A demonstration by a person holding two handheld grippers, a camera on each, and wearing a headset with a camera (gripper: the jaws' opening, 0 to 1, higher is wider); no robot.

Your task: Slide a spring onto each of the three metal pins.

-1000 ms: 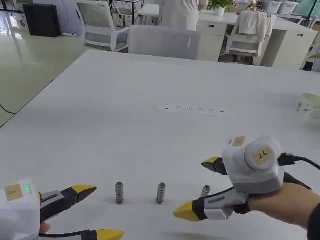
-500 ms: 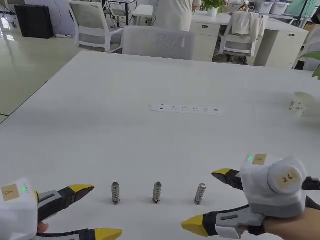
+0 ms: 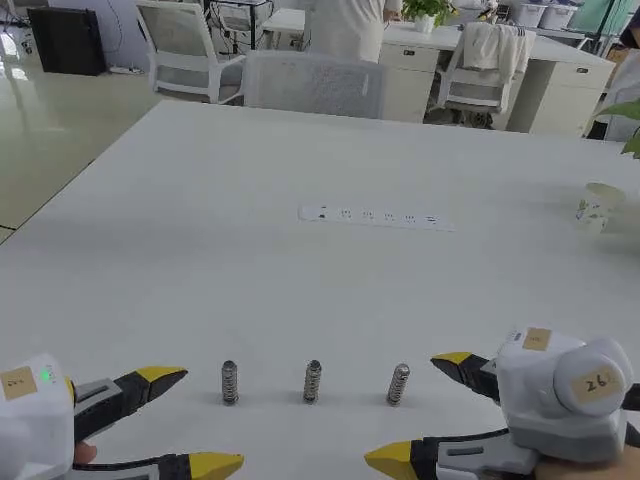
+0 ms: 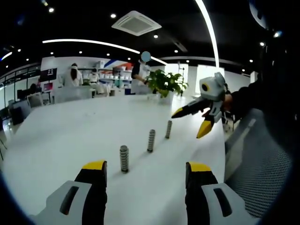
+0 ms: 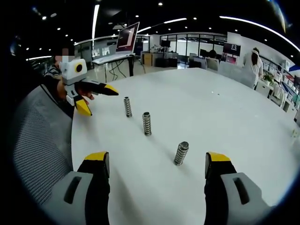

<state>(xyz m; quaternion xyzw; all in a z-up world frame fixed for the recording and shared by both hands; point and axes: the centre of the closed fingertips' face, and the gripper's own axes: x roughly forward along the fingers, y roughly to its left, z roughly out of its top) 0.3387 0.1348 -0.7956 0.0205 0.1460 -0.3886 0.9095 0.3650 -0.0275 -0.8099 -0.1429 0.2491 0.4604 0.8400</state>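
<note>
The white bench takes up most of my head view, from the bottom edge up to a grey chair at its far side, top centre. My left gripper sits in the lower left corner, its yellow-tipped jaws spread wide with nothing between them. In its own view the two jaws rise apart from the bottom edge with bare bench between. My right gripper is in the lower right corner, likewise spread wide and holding nothing, one jaw tip higher and the other down by the bottom edge. The two grippers point inward toward each other. A white power strip lies flat at the middle of the frame, well apart from everything else, and a small cup stands near the right edge. The three springs stand on the bench in a level row across the lower middle of the frame, between the grippers. The left spring is near my left gripper's upper jaw tip, the middle spring is about halfway along, and the right spring is near my right gripper's upper jaw tip, touching neither jaw. The left and middle springs stand upright and the right one leans a little. In the right gripper view that leaning spring shows in the lower middle, in the gap between my jaw tips. I cannot make out the pins inside the coils.
</note>
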